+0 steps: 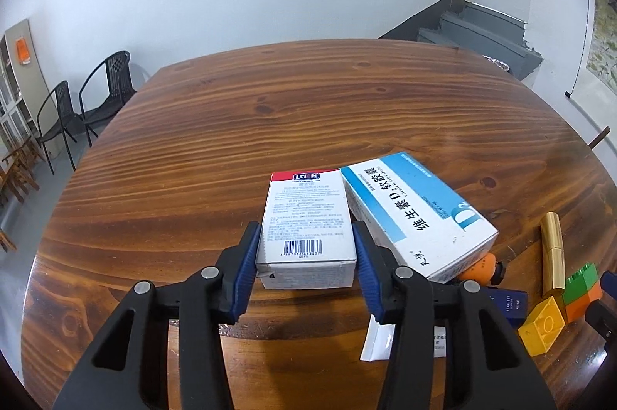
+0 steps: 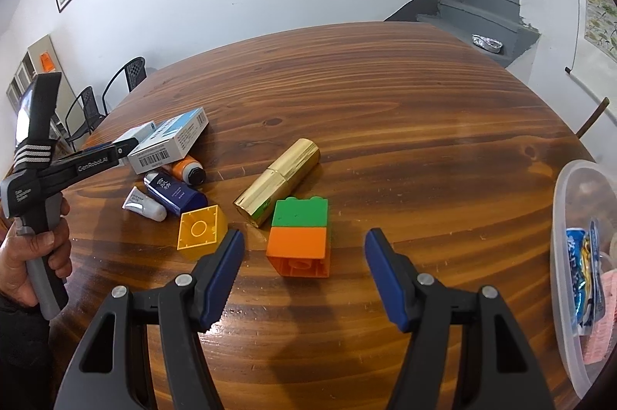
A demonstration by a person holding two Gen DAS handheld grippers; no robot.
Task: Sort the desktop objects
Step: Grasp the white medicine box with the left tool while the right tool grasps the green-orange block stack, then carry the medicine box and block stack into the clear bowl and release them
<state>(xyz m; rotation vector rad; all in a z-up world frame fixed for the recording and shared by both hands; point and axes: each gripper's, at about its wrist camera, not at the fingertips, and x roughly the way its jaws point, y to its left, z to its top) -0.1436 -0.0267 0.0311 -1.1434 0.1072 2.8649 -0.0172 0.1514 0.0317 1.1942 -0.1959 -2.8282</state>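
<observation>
My left gripper (image 1: 306, 257) is shut on a small white box with a red end and a barcode (image 1: 306, 217), held beside a larger blue-and-white medicine box (image 1: 416, 213). My right gripper (image 2: 304, 255) is open and empty, its jaws on either side of a green-and-orange brick stack (image 2: 300, 236) on the wooden table (image 2: 385, 101). A yellow brick (image 2: 200, 230) lies left of it and a gold tube (image 2: 279, 180) behind it. The left gripper and the person's hand show at the left of the right wrist view (image 2: 34, 174).
A dark blue bottle (image 2: 175, 194), a small white tube (image 2: 144, 209) and an orange bottle (image 2: 189, 169) lie by the boxes (image 2: 169, 140). A clear plastic container (image 2: 567, 255) with packets stands at the right edge. Black chairs (image 1: 77, 105) stand beyond the table's far left.
</observation>
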